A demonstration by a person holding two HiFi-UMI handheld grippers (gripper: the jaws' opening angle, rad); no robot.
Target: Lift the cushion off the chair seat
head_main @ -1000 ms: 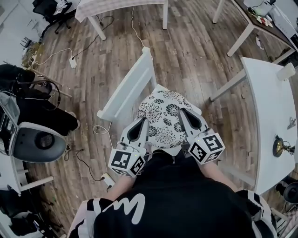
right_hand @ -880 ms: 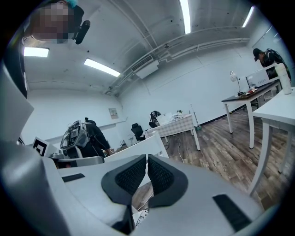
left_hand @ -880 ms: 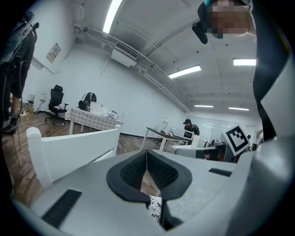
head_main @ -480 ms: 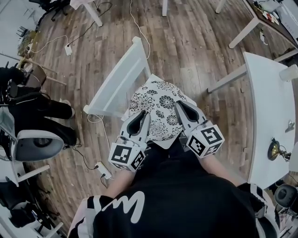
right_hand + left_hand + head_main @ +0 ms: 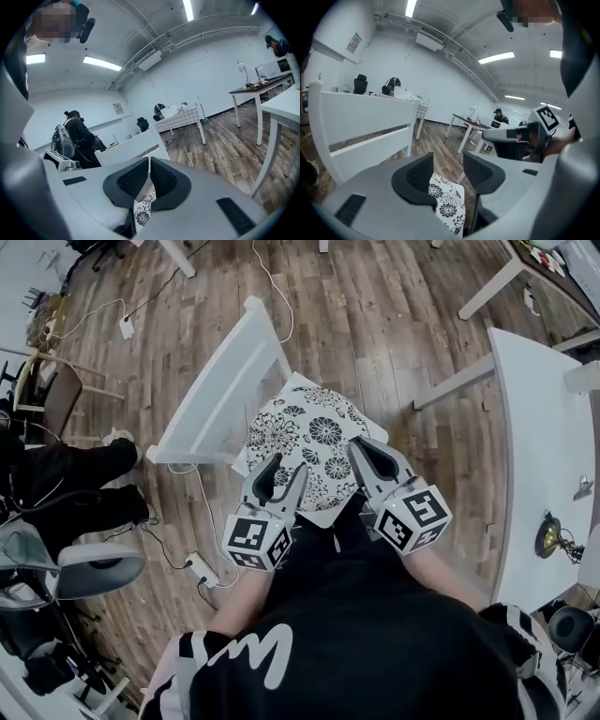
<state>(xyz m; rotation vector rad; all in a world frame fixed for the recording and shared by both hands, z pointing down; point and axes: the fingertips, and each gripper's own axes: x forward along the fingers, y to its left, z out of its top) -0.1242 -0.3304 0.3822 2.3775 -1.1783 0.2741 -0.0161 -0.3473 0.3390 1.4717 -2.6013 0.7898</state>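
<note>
The black-and-white flowered cushion [image 5: 305, 439] lies over the white chair's seat [image 5: 324, 516], beside the slatted chair back [image 5: 220, 390]. My left gripper [image 5: 286, 467] is at the cushion's near left edge. Its jaws are opening, and in the left gripper view [image 5: 449, 161] the cushion's edge [image 5: 449, 206] stands loose between the parted pads. My right gripper [image 5: 361, 448] is at the near right edge. In the right gripper view [image 5: 149, 161] its jaws are pressed almost together, with cushion fabric [image 5: 143, 212] pinched below them.
A white table [image 5: 548, 427] stands at the right with a small lamp [image 5: 553, 540] on it. Cables and a power strip [image 5: 199, 568] lie on the wooden floor at the left, near an office chair [image 5: 89, 563]. A person in black [image 5: 79, 136] sits behind the chair.
Both grippers sank with the cushion toward the seat. The left gripper's jaws, shut on the cushion's edge before, have parted. The right gripper keeps its grip.
</note>
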